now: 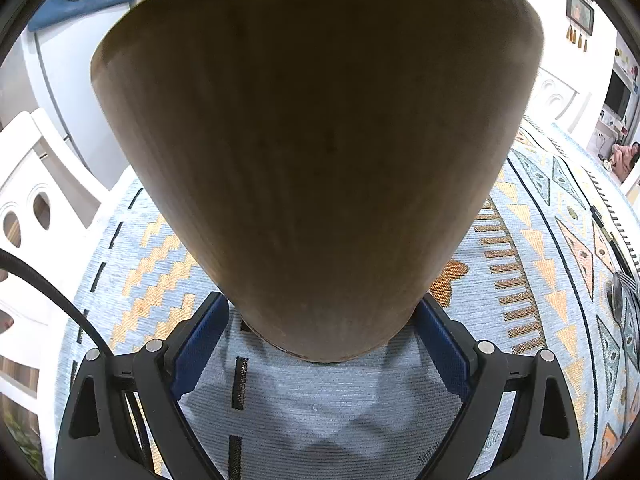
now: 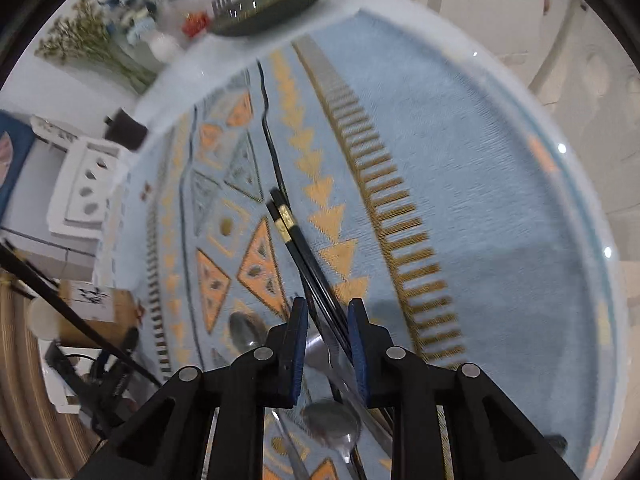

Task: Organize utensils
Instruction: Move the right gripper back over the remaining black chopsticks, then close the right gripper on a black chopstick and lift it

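Observation:
A big wooden utensil holder (image 1: 320, 140) stands on the patterned blue tablecloth (image 1: 320, 400) and fills the left wrist view. My left gripper (image 1: 322, 300) is shut on its base, a blue pad on each side. In the right wrist view a pair of black chopsticks (image 2: 285, 222) with gold bands runs between the pads of my right gripper (image 2: 328, 306). The narrow jaws touch them on both sides, low over the cloth. Two metal spoons (image 2: 246, 332) (image 2: 332, 420) lie under and beside that gripper.
A fork (image 1: 622, 284) and a black chopstick (image 1: 602, 224) lie at the right edge of the left wrist view. A dark green oval dish (image 2: 272, 0) and dried flowers (image 2: 92, 48) sit at the far table edge. White chairs (image 1: 36, 184) stand around the table.

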The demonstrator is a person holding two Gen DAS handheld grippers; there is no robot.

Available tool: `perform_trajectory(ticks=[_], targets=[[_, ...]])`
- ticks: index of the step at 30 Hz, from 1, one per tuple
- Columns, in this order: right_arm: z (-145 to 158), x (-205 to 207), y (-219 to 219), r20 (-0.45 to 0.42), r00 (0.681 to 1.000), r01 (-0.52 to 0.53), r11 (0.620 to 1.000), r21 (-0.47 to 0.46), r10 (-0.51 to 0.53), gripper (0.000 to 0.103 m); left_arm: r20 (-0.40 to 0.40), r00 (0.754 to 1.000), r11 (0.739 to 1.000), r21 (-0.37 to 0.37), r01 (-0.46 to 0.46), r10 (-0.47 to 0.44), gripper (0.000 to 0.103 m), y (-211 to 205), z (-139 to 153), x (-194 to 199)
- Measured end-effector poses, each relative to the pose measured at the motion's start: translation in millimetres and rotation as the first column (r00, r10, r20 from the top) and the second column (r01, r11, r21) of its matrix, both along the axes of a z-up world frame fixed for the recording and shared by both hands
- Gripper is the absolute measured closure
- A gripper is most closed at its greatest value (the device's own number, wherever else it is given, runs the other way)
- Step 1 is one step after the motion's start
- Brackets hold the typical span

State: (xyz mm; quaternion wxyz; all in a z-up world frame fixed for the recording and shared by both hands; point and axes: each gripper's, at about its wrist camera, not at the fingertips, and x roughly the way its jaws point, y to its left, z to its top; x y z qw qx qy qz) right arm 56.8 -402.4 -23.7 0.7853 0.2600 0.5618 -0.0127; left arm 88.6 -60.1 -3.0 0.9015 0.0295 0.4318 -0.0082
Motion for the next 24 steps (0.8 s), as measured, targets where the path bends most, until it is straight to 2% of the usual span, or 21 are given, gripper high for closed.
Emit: perform_trajectory(ticks=[4,7,12,15,19,24], targets=[[-6,28,10,-0.001,0.998,-0.066,0.995,-0.076,0.067,0.082,0.000,1.000,1.000,0.002,-0.002,0.002,0.008,-2,0,-1],[-14,41,22,-0.046,0.993,-0.112,0.982,-0.150,0.106,0.082,-0.002,1.000,1.000,0.001,-0.002,0.002,0.008,-1,-1,0],[-14,41,19,-0.054,0.991,-0.131,0.972,-0.196,0.122,0.082,-0.008,1.000,1.000,-0.012,-0.002,0.002,0.008,2,-3,0],[-19,41,23,-0.108,0.982,-0.173,0.960,-0.222,0.152,0.082,-0.010,1.000,1.000,-0.018,-0.002,0.002,0.008,5,-4,2],[-19,44,37,-0.156,0.965,-0.249,0.917,-0.313,0.209,0.082,-0.007,1.000,1.000,-0.013,-0.003,0.003,0.008,8,-4,3],[-19,58,42,-0.200,0.959,-0.261,0.907,-0.331,0.203,0.083,-0.004,1.000,1.000,-0.015,-0.002,0.002,0.008,6,-4,1]])
